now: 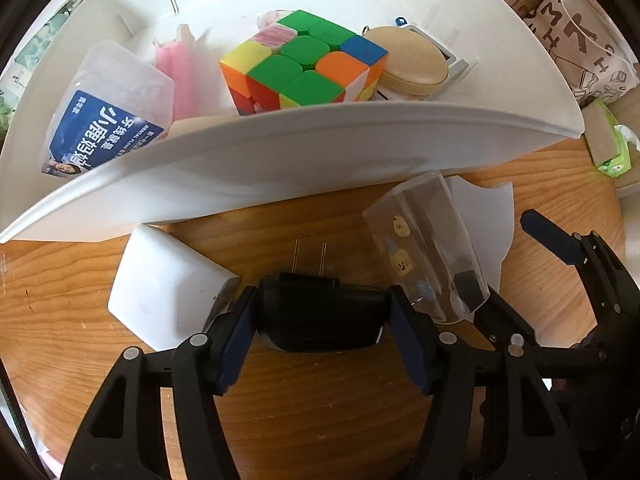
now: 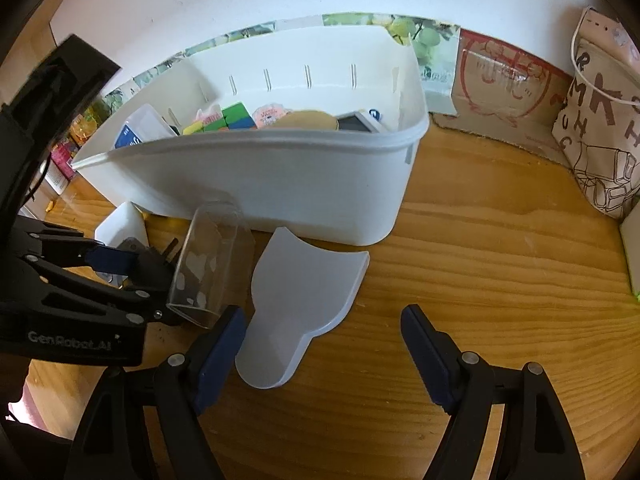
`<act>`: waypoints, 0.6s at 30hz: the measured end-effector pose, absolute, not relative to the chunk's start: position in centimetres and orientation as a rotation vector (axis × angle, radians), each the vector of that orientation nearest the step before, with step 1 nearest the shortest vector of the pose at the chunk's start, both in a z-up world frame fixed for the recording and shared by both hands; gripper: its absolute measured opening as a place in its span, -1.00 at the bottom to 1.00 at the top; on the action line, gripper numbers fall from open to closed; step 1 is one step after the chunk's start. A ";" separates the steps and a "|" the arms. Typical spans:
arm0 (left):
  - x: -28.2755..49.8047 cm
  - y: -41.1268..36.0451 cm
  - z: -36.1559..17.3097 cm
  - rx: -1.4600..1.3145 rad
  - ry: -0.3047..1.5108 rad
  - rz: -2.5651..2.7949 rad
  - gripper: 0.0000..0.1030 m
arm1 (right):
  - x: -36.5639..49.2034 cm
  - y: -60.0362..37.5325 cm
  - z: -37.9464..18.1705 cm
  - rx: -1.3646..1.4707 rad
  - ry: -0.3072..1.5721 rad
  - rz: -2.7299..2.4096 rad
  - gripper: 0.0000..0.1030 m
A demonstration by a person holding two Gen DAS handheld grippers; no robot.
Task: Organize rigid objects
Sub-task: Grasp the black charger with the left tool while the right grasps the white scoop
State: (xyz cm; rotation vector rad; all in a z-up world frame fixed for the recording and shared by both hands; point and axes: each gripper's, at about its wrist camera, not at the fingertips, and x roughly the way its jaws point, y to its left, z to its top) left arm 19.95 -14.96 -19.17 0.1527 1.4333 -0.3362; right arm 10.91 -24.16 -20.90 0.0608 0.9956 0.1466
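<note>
L gripper is pointing down at the wooden table, jaws about half open w/ the black plug adapter between them. Blue pads sit right on both sides of it, so I read it as clamped. Adapter lies on the table, two metal prongs aimed toward the white bin.

R gripper has jaws wide apart, nothing in them, hanging over bare table. Its left finger is just beside the white scoop-shaped piece, which lies flat in front of the bin.

Near the adapter: white block just to its left, touching the bin's base; clear plastic cup w/ cartoon print lying on its side to the right, partly over the scoop piece.

Inside the bin: Rubik's cube in the middle, beige round case right of it, pink item and blue-label floss box to the left.

Behind the bin by the wall I see a cardboard box and a printed tote bag.
</note>
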 end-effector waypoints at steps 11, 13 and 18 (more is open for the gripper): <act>20.4 -12.3 -19.2 0.095 1.440 -0.344 0.30 | 11.9 -22.8 -21.7 0.020 0.999 0.135 0.57; 19.7 -11.6 -19.5 0.087 1.439 -0.346 0.30 | 12.0 -22.5 -21.7 0.007 0.993 0.130 0.57; 19.5 -10.7 -19.9 0.073 1.446 -0.353 0.30 | 12.3 -22.1 -21.9 -0.004 0.972 0.107 0.57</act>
